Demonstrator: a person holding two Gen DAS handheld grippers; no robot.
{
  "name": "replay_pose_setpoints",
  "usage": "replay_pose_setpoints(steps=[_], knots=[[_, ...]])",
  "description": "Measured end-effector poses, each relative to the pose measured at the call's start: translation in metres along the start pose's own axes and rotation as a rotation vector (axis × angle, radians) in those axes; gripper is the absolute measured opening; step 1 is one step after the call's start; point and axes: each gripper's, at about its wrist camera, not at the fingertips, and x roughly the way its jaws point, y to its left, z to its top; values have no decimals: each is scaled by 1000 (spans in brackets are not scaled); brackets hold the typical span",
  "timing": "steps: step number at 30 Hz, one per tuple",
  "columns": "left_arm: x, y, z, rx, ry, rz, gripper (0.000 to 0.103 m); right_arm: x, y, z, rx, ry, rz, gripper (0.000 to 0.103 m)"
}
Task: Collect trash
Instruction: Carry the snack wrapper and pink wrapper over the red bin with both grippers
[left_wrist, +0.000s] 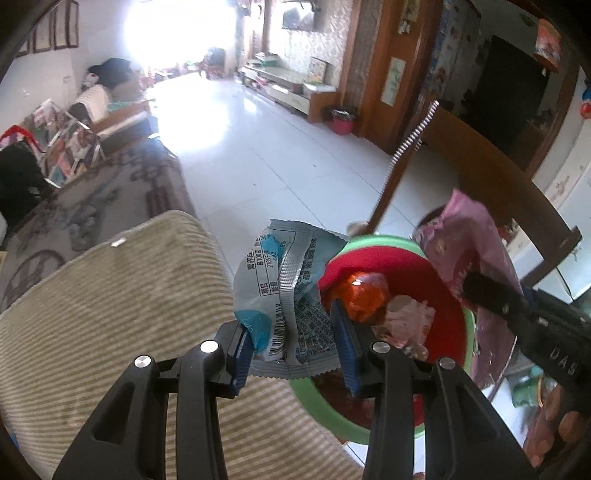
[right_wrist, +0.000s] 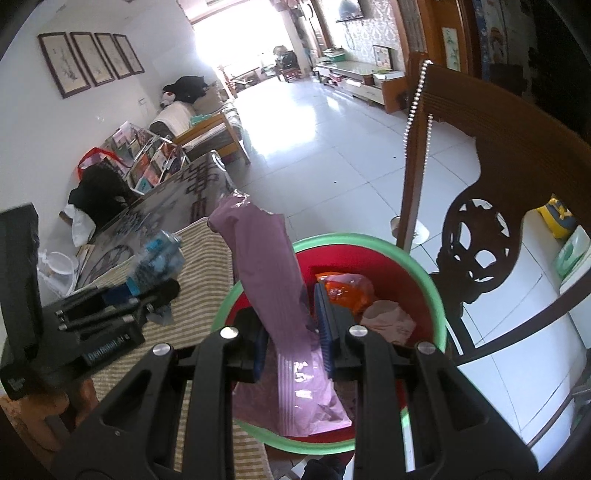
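Left claw (left_wrist: 295, 347) is gripping a blue wrapper (left_wrist: 280, 295) at the bin (left_wrist: 384, 243) rim; right claw (right_wrist: 295, 332) is pinching a purple wrapper (right_wrist: 273, 280) above the bin.

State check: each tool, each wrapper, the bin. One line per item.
Left tool: shut on the blue-grey wrapper.
Right tool: shut on the pink wrapper.
Blue-grey wrapper: crumpled, held beside the bin's rim, over the striped cushion's edge.
Pink wrapper: empty, upright, held over the bin.
Bin: upright, open, not full; orange wrapper and pale wrapper inside.
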Motion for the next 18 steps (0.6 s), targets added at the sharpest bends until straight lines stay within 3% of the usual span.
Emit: replay_pose_setpoints(steps=[12,18], knots=[[42,-30,-5,36,121,-117,37,9,-38,-1,74,35,-65,23],[68,-43,-6,58,215,-122,37,1,-56,-11,133,31,-72,23]])
